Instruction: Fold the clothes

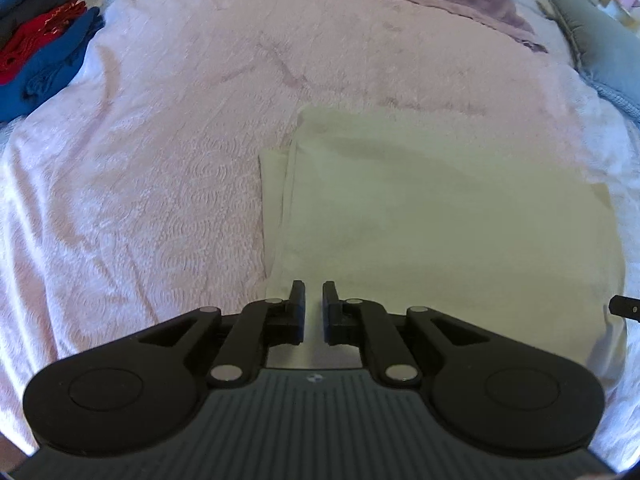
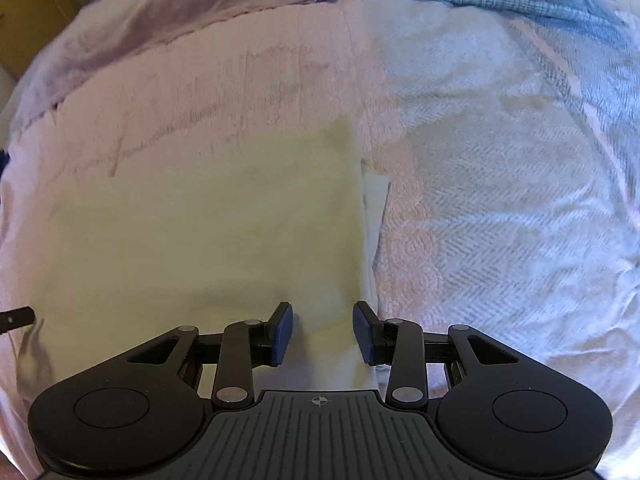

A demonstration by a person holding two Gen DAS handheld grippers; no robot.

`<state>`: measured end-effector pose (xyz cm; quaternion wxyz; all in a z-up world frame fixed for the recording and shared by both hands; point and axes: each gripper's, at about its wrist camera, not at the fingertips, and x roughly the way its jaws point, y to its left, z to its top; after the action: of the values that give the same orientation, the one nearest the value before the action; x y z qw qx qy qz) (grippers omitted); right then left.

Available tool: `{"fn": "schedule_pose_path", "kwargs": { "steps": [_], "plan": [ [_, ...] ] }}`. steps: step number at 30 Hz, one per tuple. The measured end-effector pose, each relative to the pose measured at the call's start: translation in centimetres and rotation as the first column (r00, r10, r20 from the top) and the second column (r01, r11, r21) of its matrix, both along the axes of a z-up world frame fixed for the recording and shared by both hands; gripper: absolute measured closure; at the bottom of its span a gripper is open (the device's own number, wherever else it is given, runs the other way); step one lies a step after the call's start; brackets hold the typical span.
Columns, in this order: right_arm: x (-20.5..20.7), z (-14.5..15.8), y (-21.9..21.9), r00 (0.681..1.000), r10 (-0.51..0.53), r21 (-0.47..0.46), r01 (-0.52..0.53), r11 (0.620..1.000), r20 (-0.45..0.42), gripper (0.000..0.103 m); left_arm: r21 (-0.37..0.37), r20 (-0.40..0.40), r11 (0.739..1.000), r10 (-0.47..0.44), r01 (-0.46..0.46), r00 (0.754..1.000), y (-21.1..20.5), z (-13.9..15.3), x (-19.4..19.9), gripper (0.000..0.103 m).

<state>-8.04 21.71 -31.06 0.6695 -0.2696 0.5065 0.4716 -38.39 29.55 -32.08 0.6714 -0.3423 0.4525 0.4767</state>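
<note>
Left wrist view: left gripper (image 1: pixel 314 292) narrow gap, empty, over folded cream garment (image 1: pixel 440 208) near-left edge on pink bedspread (image 1: pixel 140 160). Right gripper (image 2: pixel 322 314) wider, empty, near-right edge.

My left view cuts off the stacked clothes (image 1: pixel 36 40) at upper left; the garment's (image 1: pixel 440 220) near edge hides under my grippers.

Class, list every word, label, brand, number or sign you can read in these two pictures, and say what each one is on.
No readable words, numbers or brand names anywhere.
A small crosshair mark, no letters, sits on the left gripper body, and the same mark on the right gripper body.
The pale folded cloth, the pink bedspread and the pile of blue and red clothes show no labels or print.
</note>
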Motion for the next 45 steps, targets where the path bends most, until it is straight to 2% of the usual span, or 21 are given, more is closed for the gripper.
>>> {"fn": "schedule_pose_path", "kwargs": {
  "steps": [10, 14, 16, 17, 18, 21, 24, 30, 37, 39, 40, 41, 42, 45],
  "plan": [
    [0.4, 0.4, -0.6, 1.000, -0.011, -0.005, 0.011, 1.000, -0.026, 0.066, 0.005, -0.018, 1.000, -0.005, 0.005, 1.000, -1.1, 0.4, 0.6, 0.096],
    [2.0, 0.1, -2.4, 0.993, -0.044, 0.056, 0.050, 0.997, -0.114, 0.065, 0.021, -0.010, 1.000, -0.012, 0.012, 1.000, -1.7, 0.8, 0.3, 0.096],
    [3.3, -0.2, -3.9, 0.981, -0.068, 0.104, 0.088, 0.991, -0.181, 0.056, 0.032, 0.004, 0.999, -0.016, 0.015, 1.000, -1.9, 0.9, -0.2, 0.096],
    [3.9, -0.4, -4.6, 0.973, -0.084, 0.123, 0.112, 0.986, -0.215, 0.047, 0.037, 0.010, 0.999, -0.017, 0.017, 1.000, -2.1, 1.0, -0.4, 0.096],
    [4.6, -0.7, -5.3, 0.963, -0.102, 0.138, 0.139, 0.981, -0.248, 0.045, 0.039, 0.024, 0.999, -0.018, 0.017, 1.000, -2.1, 1.0, -0.6, 0.096],
    [6.3, -1.9, -6.5, 0.930, -0.133, 0.174, 0.202, 0.964, -0.343, 0.045, 0.043, 0.075, 0.999, -0.017, 0.014, 0.997, -2.0, 0.8, -1.1, 0.096],
    [7.3, -3.3, -6.8, 0.898, -0.140, 0.221, 0.250, 0.943, -0.417, 0.045, 0.035, 0.092, 0.999, -0.003, 0.000, 0.996, -1.5, -0.1, -1.1, 0.096],
    [8.4, -6.5, -7.1, 0.850, -0.137, 0.233, 0.289, 0.928, -0.508, 0.046, 0.019, 0.102, 1.000, 0.006, -0.008, 0.995, -1.3, -0.7, -1.5, 0.096],
    [10.0, -8.2, -8.5, 0.754, -0.089, 0.256, 0.329, 0.909, -0.651, 0.046, -0.002, 0.125, 1.000, 0.013, -0.012, 0.992, -0.7, -1.2, -2.0, 0.096],
    [10.6, -8.6, -8.3, 0.718, -0.095, 0.254, 0.364, 0.896, -0.690, 0.046, -0.008, 0.133, 1.000, 0.003, -0.002, 0.991, -0.3, -1.3, -2.1, 0.096],
    [10.8, -8.8, -8.0, 0.706, -0.094, 0.255, 0.372, 0.892, -0.702, 0.047, -0.010, 0.136, 1.000, -0.005, 0.007, 0.991, -0.1, -1.4, -2.1, 0.096],
    [11.0, -8.8, -7.6, 0.699, -0.091, 0.256, 0.376, 0.891, -0.709, 0.052, -0.011, 0.139, 1.000, -0.014, 0.016, 0.990, 0.0, -1.4, -2.2, 0.096],
    [11.0, -8.9, -7.0, 0.702, -0.087, 0.253, 0.366, 0.896, -0.706, 0.064, -0.017, 0.140, 1.000, -0.022, 0.024, 0.990, 0.2, -1.6, -2.2, 0.096],
    [10.8, -9.1, -5.7, 0.720, -0.079, 0.232, 0.323, 0.917, -0.689, 0.075, -0.035, 0.151, 0.998, -0.040, 0.046, 0.988, 0.7, -2.3, -2.3, 0.096]
  ]
}}
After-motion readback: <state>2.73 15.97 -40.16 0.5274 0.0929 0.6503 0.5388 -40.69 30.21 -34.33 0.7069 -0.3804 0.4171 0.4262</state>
